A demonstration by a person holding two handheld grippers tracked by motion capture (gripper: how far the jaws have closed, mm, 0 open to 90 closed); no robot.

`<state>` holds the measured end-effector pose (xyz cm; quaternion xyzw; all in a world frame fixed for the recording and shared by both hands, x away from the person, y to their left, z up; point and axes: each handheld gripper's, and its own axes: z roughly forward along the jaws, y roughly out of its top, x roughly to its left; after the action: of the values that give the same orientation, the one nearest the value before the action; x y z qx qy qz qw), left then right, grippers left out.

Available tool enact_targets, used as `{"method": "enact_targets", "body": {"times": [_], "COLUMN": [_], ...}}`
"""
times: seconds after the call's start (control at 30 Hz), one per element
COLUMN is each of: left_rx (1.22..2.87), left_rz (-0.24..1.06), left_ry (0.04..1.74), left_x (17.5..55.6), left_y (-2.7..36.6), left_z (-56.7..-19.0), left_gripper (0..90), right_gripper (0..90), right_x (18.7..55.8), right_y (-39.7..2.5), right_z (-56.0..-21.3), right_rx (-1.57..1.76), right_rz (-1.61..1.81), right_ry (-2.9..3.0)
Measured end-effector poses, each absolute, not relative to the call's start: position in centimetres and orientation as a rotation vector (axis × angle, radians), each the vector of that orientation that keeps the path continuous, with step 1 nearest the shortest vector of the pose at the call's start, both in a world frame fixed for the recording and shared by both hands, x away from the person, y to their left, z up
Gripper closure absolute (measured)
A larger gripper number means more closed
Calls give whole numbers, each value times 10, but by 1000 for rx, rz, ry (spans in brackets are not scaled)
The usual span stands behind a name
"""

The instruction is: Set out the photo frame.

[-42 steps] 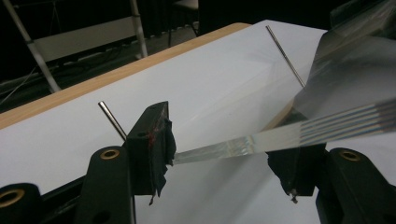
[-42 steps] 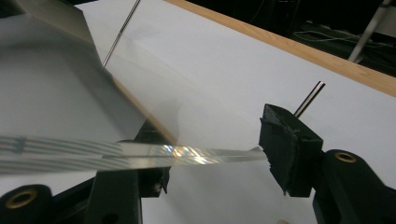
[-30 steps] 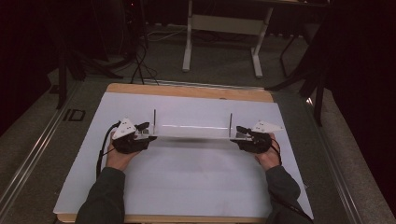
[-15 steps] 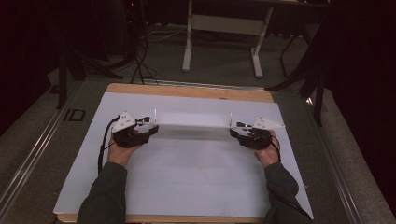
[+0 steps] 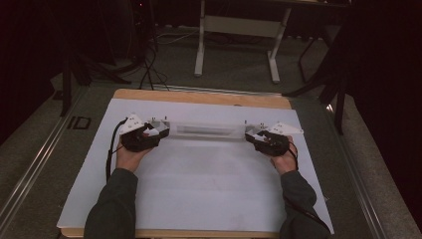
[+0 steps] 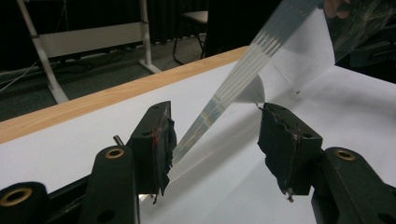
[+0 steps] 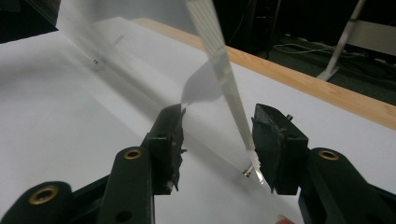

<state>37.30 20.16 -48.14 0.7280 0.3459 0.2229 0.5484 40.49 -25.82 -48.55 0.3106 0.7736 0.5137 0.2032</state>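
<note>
**Clear plastic sheet spanned between two grippers over white table**

Dark room, grey carpet floor, a white metal table frame (image 5: 238,30) at top centre of the high view. Mid-frame sits a wood-edged table (image 5: 199,97) covered by a smooth matte white sheet (image 5: 199,189).

Transparent plastic sheet (image 5: 206,130) lies across the upper middle of the table cover, long and narrow, glossy, faintly visible, stretching from the left gripper (image 5: 160,127) to the right gripper (image 5: 250,132). Each gripper is black with a grey three-cornered plate on top, held in a hand with a dark sleeve coming up from the bottom edge.

Left gripper view: the sheet (image 6: 261,51) runs up from between the jaws to the upper right, see-through, with a ribbed, striped band along its edge catching light. Black jaws with worn, frayed pads stand parted with a clear gap; the band lies close by the left pad, contact hard to tell. Released, not clamped.

Right gripper view: the ribbed band of the sheet (image 7: 219,56) drops from top centre to the right pad, ending beside a small metal pin. Jaws stand apart here too, pads ragged at the edges; grip not closed on the film.
</note>
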Motion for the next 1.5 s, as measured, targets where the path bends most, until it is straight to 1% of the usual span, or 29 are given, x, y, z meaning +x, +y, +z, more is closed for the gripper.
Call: {"method": "enact_targets", "body": {"times": [0.6, 0.9, 1.3, 1.5], "left_rx": [1683, 1657, 1649, 1639], "left_rz": [554, 587, 590, 610], "left_ry": [862, 913, 987, 1007], "left_x": [389, 405, 424, 424], "left_y": [199, 194, 188, 183], "left_z": [-476, -473, -467, -467], "left_gripper": [460, 456, 443, 441], "right_gripper": [558, 575, 573, 566], "right_x": [417, 433, 446, 452], "right_y": [-254, -248, -244, -244], "right_z": [-481, -473, -470, -468], "right_rx": [885, 919, 968, 998], "right_rz": [1398, 1338, 1327, 1322], "right_ry": [2133, 2144, 2122, 2131]}}
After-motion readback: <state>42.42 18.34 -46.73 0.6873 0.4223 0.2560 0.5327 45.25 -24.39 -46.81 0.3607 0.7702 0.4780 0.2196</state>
